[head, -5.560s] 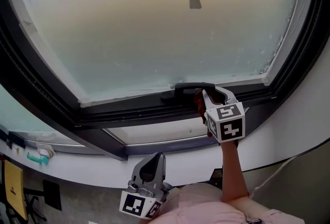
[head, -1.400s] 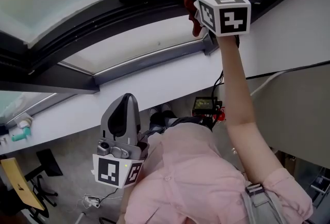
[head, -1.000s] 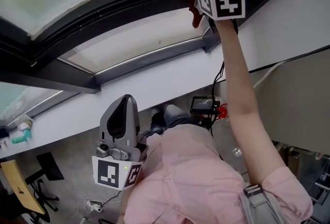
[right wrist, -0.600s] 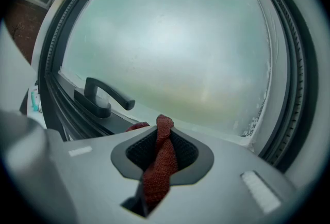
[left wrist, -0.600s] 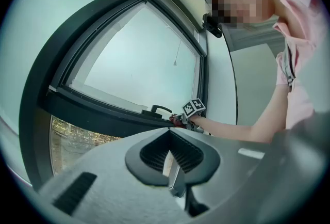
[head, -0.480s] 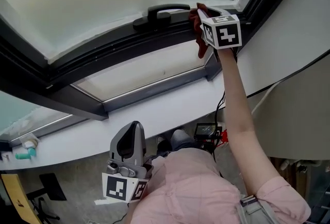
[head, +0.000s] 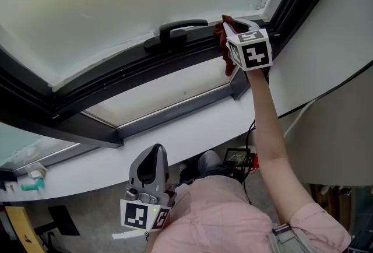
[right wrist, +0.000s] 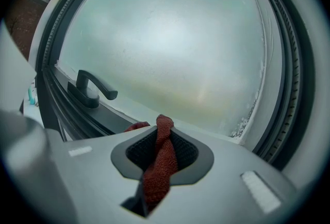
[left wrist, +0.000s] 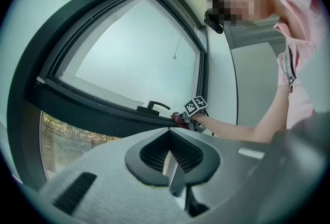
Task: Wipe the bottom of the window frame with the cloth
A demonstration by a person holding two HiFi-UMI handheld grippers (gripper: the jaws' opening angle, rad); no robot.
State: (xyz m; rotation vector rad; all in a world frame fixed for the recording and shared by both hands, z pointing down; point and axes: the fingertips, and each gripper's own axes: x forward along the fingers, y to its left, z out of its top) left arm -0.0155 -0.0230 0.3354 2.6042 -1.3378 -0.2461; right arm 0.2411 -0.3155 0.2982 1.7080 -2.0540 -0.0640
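Right claw (head: 228,24), pinching the cloth (head: 225,51), sits upper right on the window frame (head: 116,80), whose bottom rail runs leftward. Left claw (head: 154,153) pressed together, empty, well apart.

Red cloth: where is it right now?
In the head view, the red cloth is clamped in the right gripper, against the window frame's bottom rail, just right of the black handle.

- We have slid our right gripper (head: 227,24), clamping the cloth (head: 224,51), off the handle's (head: 180,27) right end.
- It now sits right of the handle, nearer the window frame's (head: 134,71) corner.
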